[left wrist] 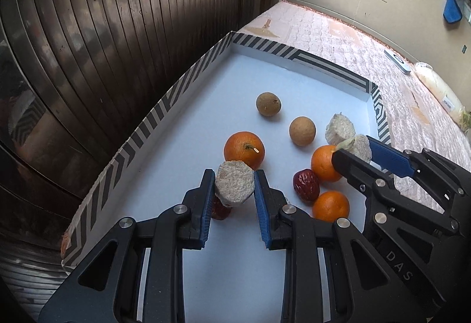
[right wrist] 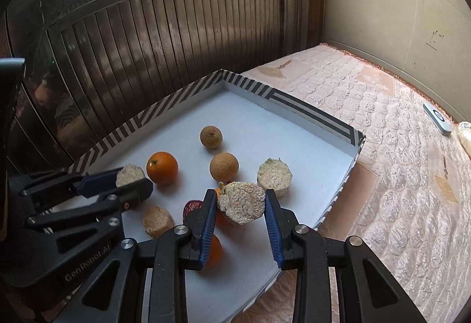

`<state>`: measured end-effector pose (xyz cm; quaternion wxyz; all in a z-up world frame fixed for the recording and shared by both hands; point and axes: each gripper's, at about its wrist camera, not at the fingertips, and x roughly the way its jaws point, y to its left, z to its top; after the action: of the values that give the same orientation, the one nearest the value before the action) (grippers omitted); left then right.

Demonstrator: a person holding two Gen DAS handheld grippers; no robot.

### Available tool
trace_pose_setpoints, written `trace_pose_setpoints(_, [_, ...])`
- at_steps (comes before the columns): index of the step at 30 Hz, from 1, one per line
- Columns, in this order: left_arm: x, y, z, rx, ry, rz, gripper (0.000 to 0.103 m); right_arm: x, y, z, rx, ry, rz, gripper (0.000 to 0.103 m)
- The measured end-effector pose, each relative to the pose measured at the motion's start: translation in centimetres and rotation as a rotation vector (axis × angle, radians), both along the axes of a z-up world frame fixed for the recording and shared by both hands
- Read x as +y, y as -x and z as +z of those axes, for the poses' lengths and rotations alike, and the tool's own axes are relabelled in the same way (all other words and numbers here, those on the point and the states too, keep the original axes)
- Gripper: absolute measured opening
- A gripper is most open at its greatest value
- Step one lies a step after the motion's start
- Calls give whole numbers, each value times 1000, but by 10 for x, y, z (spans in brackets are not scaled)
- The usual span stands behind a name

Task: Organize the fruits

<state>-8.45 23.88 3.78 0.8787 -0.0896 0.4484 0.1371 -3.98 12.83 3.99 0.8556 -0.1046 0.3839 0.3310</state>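
Two grippers lifting fruit over a white tray (left wrist: 164,128)

Left gripper (left wrist: 234,184) and right gripper (right wrist: 240,203) are each clenching a pale, rough-cut fruit chunk; keeping them level should prevent slipping.

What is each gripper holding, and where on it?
Left gripper and right gripper each pinch a pale rough chunk by its opposite sides.
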Motion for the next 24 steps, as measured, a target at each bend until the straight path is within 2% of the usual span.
trace_pose_setpoints(4, [0, -2, -1, 9, -4, 1, 29, -4, -5, -3, 29, -46, -15, 32])
trace_pose_setpoints(7, [0, -4, -3, 19, 15, -6, 39, -10, -8, -4, 64, -71, -26, 41])
trace_pose_setpoints(9, [-1, -3, -1, 8, 5, -3, 50, -13, -6, -3, 62, -89, -27, 42])
trace_pose_setpoints(11, [-2, -1, 1, -6, -7, 6, 57, -17, -2, 0, 52, -102, -31, 42])
trace_pose_setpoints(24, [-6, 9, 6, -47, -51, 30, 57, -30, 19, 12, -17, -86, -61, 43])
